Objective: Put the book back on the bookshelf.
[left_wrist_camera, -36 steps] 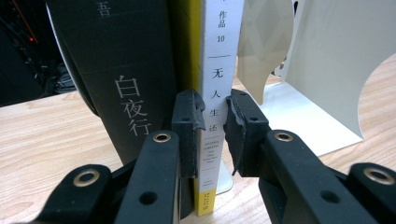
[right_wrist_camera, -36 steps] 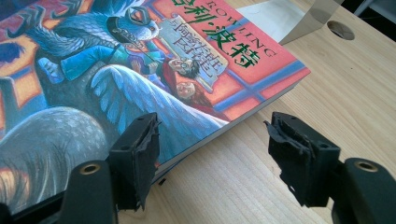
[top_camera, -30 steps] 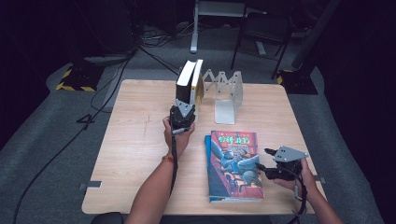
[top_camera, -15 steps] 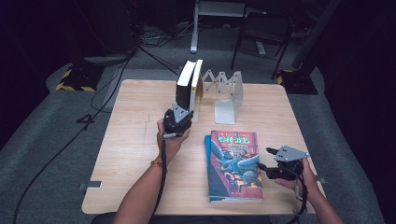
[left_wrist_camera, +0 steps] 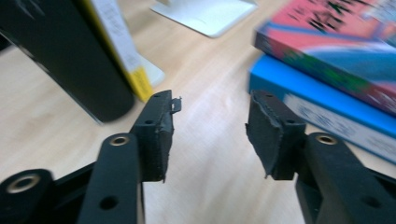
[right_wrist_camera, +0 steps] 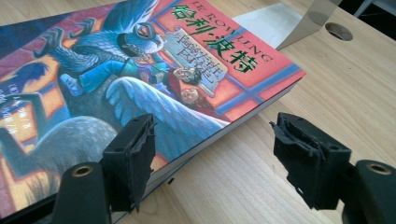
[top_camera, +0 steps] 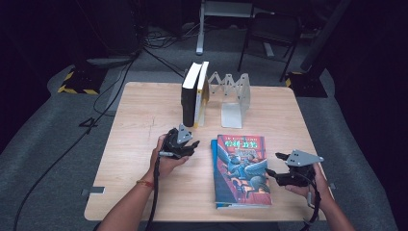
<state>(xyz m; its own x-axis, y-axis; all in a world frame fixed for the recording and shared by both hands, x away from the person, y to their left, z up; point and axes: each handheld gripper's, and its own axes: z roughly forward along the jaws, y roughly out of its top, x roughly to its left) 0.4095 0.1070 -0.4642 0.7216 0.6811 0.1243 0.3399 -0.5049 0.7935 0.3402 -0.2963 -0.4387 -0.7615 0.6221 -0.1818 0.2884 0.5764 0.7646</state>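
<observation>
A colourful paperback (top_camera: 243, 168) lies on a blue book (top_camera: 213, 161) at the table's near right. My right gripper (top_camera: 272, 173) is at the stack's right edge. In the right gripper view it (right_wrist_camera: 212, 154) is open and its jaws have just been opening; the paperback's (right_wrist_camera: 140, 70) edge runs into the gap beside the left pad (right_wrist_camera: 137, 156), and no pad presses on it. My left gripper (top_camera: 192, 144) hangs left of the stack, below two upright books (top_camera: 195, 96). Its jaws (left_wrist_camera: 210, 126) have just been opening, with only bare table between them.
The black book (left_wrist_camera: 60, 51) and the yellow-spined book (left_wrist_camera: 121, 46) stand against a folding metal book rack (top_camera: 233, 89), whose white base plate (top_camera: 232, 115) lies flat. The wooden table (top_camera: 134, 125) ends close behind the rack. Cables and stands crowd the dark floor beyond.
The left gripper has drawn back from the foot of the upright books toward the near side, and its jaws have spread apart. The right hand has stayed put.
</observation>
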